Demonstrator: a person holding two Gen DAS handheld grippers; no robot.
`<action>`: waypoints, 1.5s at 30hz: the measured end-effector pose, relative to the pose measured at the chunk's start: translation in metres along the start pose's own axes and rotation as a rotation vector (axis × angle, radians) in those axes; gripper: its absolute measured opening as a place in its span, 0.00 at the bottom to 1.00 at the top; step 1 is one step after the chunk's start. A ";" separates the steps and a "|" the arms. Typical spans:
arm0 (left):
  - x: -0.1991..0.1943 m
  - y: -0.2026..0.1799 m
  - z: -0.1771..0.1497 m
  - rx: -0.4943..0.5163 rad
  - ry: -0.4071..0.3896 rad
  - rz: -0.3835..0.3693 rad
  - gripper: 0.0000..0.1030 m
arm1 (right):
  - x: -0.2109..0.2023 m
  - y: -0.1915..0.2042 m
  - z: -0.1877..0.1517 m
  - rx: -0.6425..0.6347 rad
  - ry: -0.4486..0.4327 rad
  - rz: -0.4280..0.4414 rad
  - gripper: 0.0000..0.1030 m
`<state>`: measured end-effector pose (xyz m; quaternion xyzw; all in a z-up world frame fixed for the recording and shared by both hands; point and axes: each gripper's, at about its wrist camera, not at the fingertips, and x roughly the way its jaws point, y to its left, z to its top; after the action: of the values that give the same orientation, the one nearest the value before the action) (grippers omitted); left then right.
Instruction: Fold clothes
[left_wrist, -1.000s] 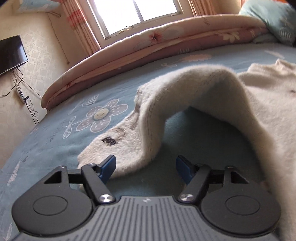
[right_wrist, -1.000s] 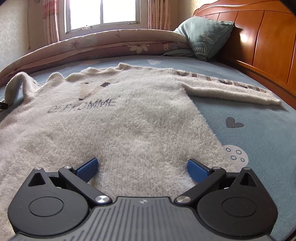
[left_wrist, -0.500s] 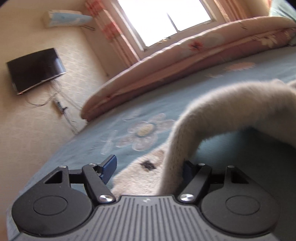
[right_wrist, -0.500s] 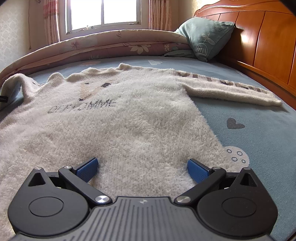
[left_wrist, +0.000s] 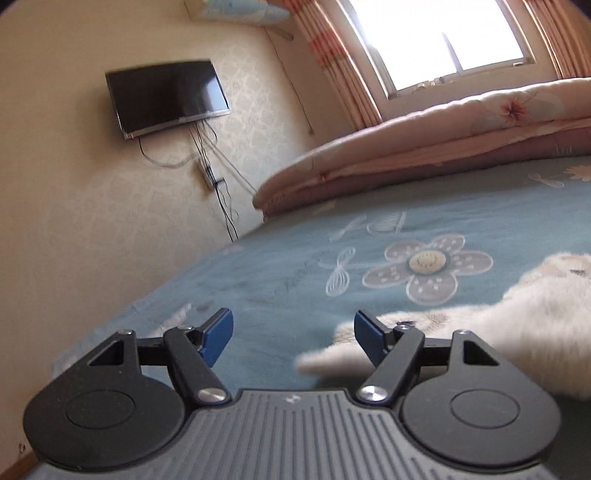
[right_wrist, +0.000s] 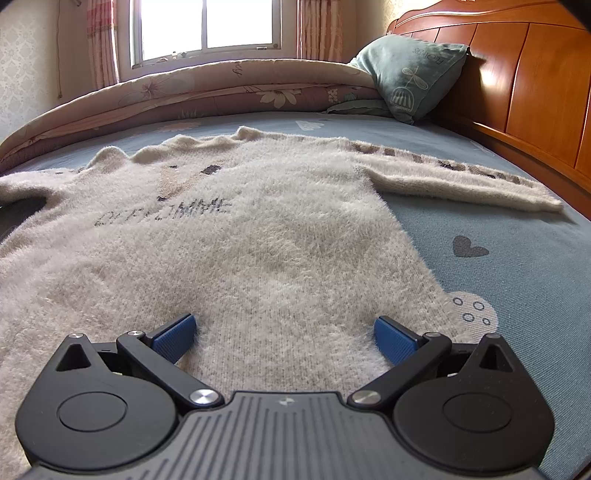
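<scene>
Fuzzy cream sweater (right_wrist: 236, 236) spread flat on blue bedsheet (right_wrist: 517, 266), right gripper (right_wrist: 284, 332) spread wide over its hem, left gripper (left_wrist: 293, 330) wide, empty (sleeve (left_wrist: 498, 325) just beside), no containers visible.

Daylight enters through the window (left_wrist: 458, 40), which is overexposed to plain white in the left wrist view; in the right wrist view the window (right_wrist: 207, 27) is bright, though its frame bars stay readable. The left wrist picture shows motion blur: the television (left_wrist: 168, 98) and the sweater (left_wrist: 517, 325) have smeared edges. The right wrist picture is sharp, with sweater (right_wrist: 240, 243) fibres distinct. A glare patch lies on the headboard (right_wrist: 495, 79). Fisheye distortion bends the bed (right_wrist: 517, 236) edges and the walls; dark vignetting marks the upper corners. Shadows are soft.
</scene>
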<state>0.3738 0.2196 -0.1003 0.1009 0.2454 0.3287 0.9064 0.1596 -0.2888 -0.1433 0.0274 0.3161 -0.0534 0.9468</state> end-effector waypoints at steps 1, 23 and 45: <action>0.001 0.004 -0.002 -0.012 0.014 -0.005 0.72 | 0.000 0.000 0.000 0.000 0.000 0.000 1.00; 0.060 0.084 -0.049 -0.849 0.342 -0.549 0.85 | 0.002 -0.003 0.001 -0.002 0.000 -0.002 1.00; 0.045 0.079 -0.018 -0.542 0.150 -0.159 0.13 | 0.005 0.003 0.003 0.002 0.005 -0.027 1.00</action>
<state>0.3515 0.3091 -0.1062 -0.1891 0.2223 0.3166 0.9025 0.1657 -0.2865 -0.1438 0.0244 0.3187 -0.0666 0.9452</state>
